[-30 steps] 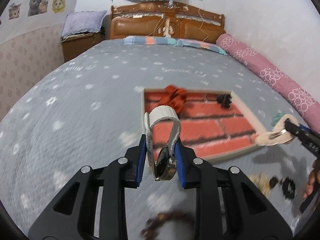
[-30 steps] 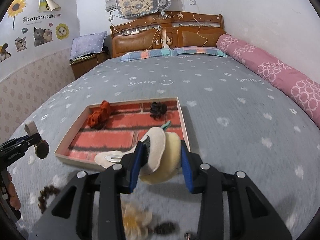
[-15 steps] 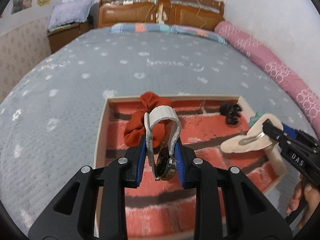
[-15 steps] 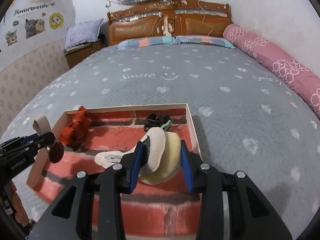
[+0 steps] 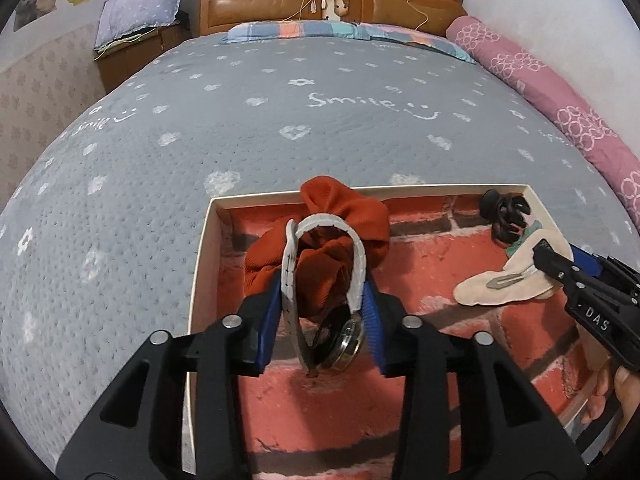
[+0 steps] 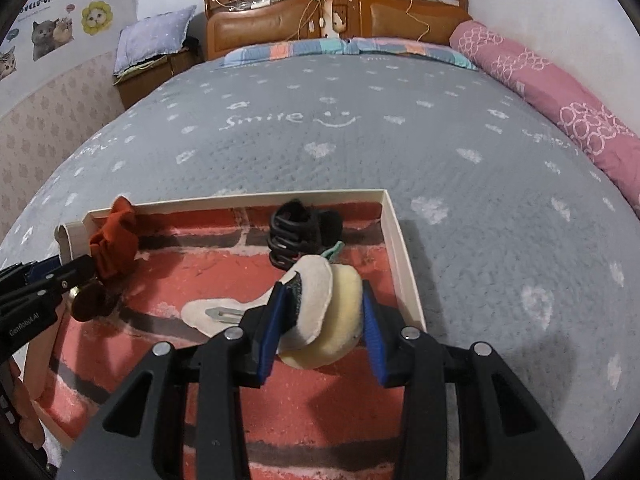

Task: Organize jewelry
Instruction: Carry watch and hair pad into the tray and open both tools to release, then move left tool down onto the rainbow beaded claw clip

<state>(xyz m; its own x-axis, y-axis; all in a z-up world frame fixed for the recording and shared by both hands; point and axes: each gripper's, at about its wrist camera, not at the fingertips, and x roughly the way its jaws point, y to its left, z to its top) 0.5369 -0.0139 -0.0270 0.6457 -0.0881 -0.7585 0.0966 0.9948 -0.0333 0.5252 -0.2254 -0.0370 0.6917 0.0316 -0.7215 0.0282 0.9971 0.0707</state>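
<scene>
Both grippers have swept in over the tray [image 5: 202,264] since a second ago, when they hung out above the grey bedspread [image 5: 160,152] short of it. Left gripper [image 5: 324,320] now, pitched steeply down over the tray's near-left part, and its jaws are opening — the white-strapped watch [image 5: 348,344] sits between the blue pads, strap looped up, its face low against the right pad, the lower end seeming to touch the brick-patterned floor. Just beyond it, the rust-red scrunchie [image 5: 340,236] lies in the far-left corner. Over on the right, the right gripper [image 6: 320,320] is angled down the same way, jaws clamped on the cream fuzzy hair clip [image 6: 320,312], whose long end with its metal clasp sticks out leftwards above the tray floor. Black claw clip [image 6: 296,236] rests by the far wall, just beyond that hair clip. A bit of a hand [image 5: 612,384] shows under the right gripper at the edge.
</scene>
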